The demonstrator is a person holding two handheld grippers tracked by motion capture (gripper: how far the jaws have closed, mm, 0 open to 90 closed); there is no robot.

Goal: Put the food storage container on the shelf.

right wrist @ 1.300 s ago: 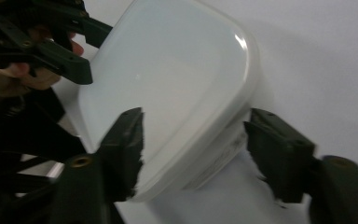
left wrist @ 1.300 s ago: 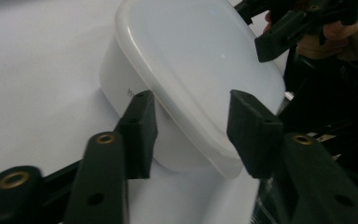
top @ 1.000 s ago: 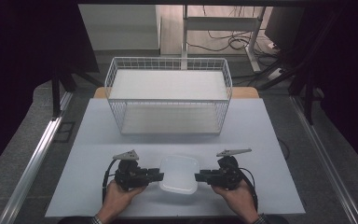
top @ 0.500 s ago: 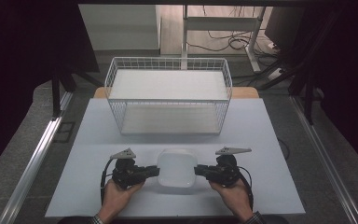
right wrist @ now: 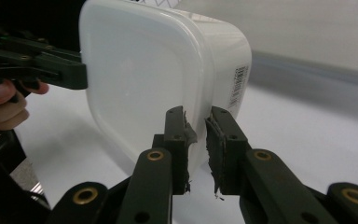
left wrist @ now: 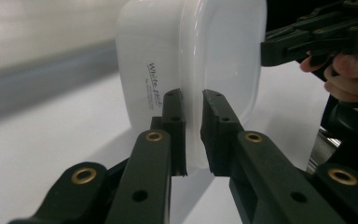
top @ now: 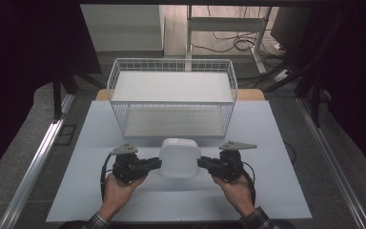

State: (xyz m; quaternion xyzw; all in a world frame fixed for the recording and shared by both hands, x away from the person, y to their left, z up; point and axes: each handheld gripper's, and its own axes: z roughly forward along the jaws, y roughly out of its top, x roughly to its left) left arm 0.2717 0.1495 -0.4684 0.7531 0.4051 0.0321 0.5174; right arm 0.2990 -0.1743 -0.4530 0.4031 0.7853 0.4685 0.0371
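two grippers pinch one white plastic container (top: 179, 157) from opposite sides, and it hangs tipped up on edge between them, clear of the white table (top: 276, 191). the left gripper (top: 156, 163) has its jaws clamped on the container's left rim; in the left gripper view the rim (left wrist: 193, 116) runs straight down the narrow slot between the two black jaws, with the printed side wall to one side and the lid face to the other. these jaws have just been closing, with the rim between them. the right gripper (top: 202, 163) bites the opposite rim the same way; in the right gripper view the rim (right wrist: 200, 121) sits between the jaws, pads pressed to it, the barcode wall to the right of them. its jaws too have just been closing on that rim.

around the container there is room. its far edge stands near, but apart from, the front wall of the white wire basket (top: 124, 102), which sits at the back of the table with its top open. to the left and right of the hands the table surface lies bare out to both side edges, and a bare strip runs along the near edge under the forearms. beyond the table's left edge a metal rail (top: 33, 167) runs alongside on the floor.
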